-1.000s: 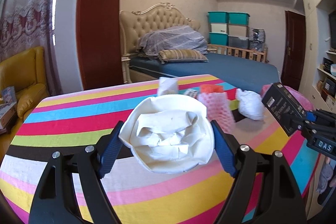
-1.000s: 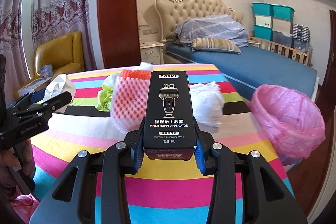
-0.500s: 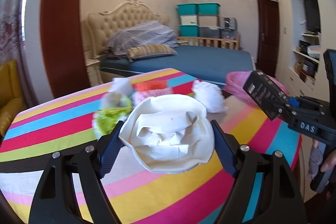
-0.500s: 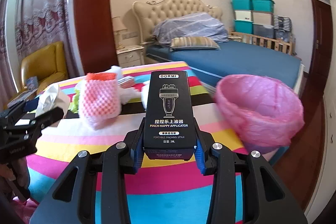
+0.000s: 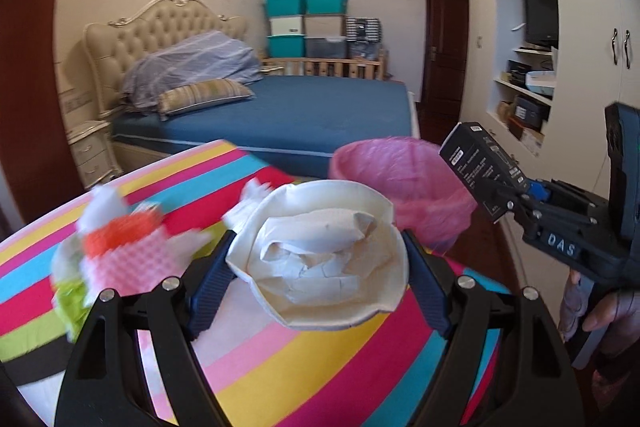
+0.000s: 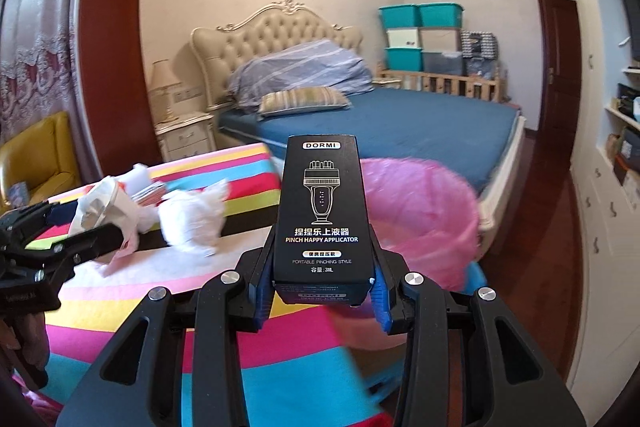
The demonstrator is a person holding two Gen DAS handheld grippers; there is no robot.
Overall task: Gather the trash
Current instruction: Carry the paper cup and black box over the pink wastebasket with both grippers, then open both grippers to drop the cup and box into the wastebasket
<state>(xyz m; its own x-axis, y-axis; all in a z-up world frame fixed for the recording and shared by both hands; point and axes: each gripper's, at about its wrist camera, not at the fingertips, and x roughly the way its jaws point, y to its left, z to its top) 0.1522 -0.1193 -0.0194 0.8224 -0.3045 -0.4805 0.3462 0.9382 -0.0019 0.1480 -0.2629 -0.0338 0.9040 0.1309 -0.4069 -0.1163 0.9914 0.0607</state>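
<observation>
Trash held in both grippers, shown against the pink-lined bin [image 5: 400, 183] that stands just past the far edge of the striped worktop [image 5: 300, 359]. Left gripper [image 5: 320, 267]: jaws set wide and clamped on the rim of a white paper cup [image 5: 320, 259] stuffed with crumpled paper, mouth facing the camera; the cup is raised above the worktop, short of the bin and to its left. Right gripper [image 6: 322, 263]: jaws drawn close and clamped on the lower sides of a black carton [image 6: 322, 211] printed "DORMI", its long axis pointing forward, its far end overlapping the left rim of the bin in the right wrist view. Still on the worktop, left of the bin: a crumpled white bag [image 6: 192, 219] nearest the bin, and farther left a pink foam net [image 5: 124, 259] with an orange top, blurred. A bed [image 6: 400, 123] with a blue cover lies behind the bin.
</observation>
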